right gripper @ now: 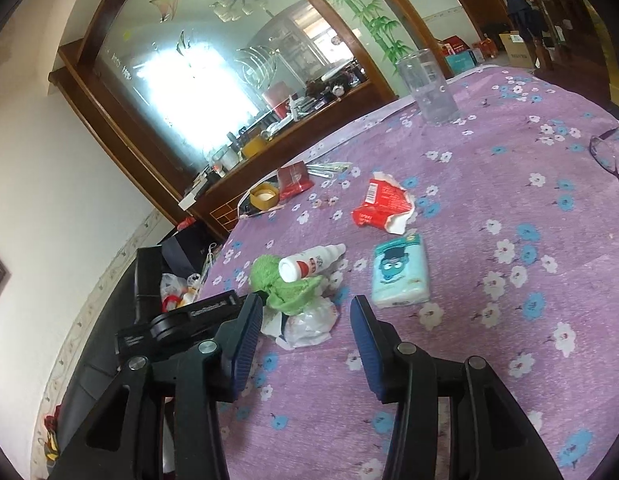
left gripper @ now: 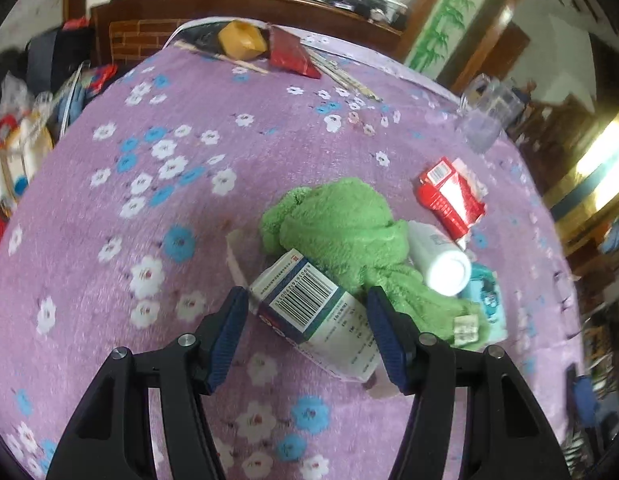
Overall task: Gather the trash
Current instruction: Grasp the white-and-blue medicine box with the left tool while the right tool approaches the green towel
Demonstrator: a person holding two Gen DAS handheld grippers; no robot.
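Note:
A crushed white and blue carton (left gripper: 309, 312) with a barcode lies on the purple flowered tablecloth (left gripper: 109, 200), against a green cloth (left gripper: 341, 228). My left gripper (left gripper: 307, 296) is open and its blue pads flank the carton closely. A white bottle (left gripper: 441, 256), a torn red packet (left gripper: 449, 192) and a teal tissue pack (left gripper: 485, 296) lie to the right. In the right wrist view my right gripper (right gripper: 305, 302) is open and holds nothing. It hovers just short of the carton's crumpled white end (right gripper: 309, 324) and the green cloth (right gripper: 285, 284). The left gripper's black body (right gripper: 181, 316) shows at its left.
A clear plastic cup (right gripper: 427, 84) stands near the far table edge. A yellow tape roll (right gripper: 263, 196), a red pouch (right gripper: 293, 178) and chopsticks lie at the far end. Spectacles (right gripper: 609, 156) rest at the right. Bags (right gripper: 177, 280) sit on the floor by the table's left edge.

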